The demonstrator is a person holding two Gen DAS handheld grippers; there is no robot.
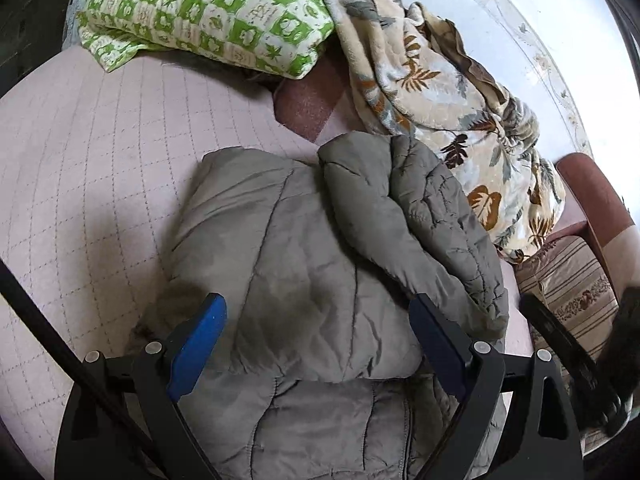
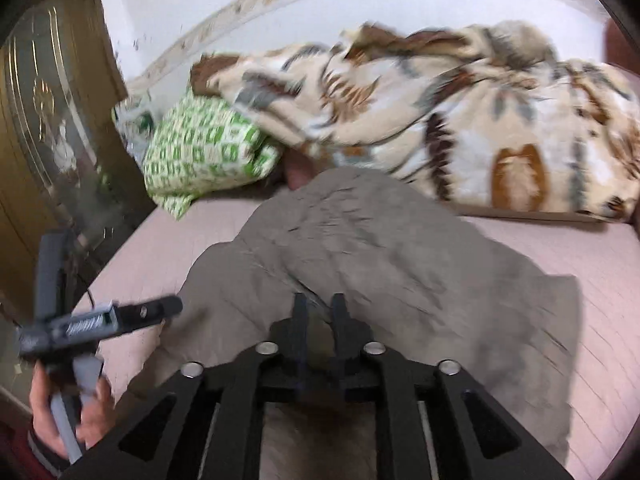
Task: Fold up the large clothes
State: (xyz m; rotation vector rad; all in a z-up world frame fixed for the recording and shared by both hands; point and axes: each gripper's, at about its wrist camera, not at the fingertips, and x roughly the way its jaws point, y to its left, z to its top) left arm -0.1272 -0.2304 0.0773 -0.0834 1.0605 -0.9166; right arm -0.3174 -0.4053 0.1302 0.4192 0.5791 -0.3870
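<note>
A grey quilted jacket [image 1: 304,280] lies partly folded on a pink quilted bed cover [image 1: 92,168], one sleeve [image 1: 420,216] laid across its right side. My left gripper [image 1: 318,320] is wide open just above the jacket, blue pads apart, holding nothing. In the right wrist view the jacket [image 2: 360,240] is blurred by motion. My right gripper [image 2: 320,312] is shut on a fold of the jacket fabric. The left gripper tool, held by a hand, shows in the right wrist view [image 2: 100,320] at the lower left.
A green-and-white patterned pillow [image 1: 208,12] lies at the bed's head. A leaf-print blanket [image 1: 452,92] is bunched along the wall side. A striped cushion [image 1: 568,280] sits at the right. A wooden door [image 2: 48,112] stands left of the bed.
</note>
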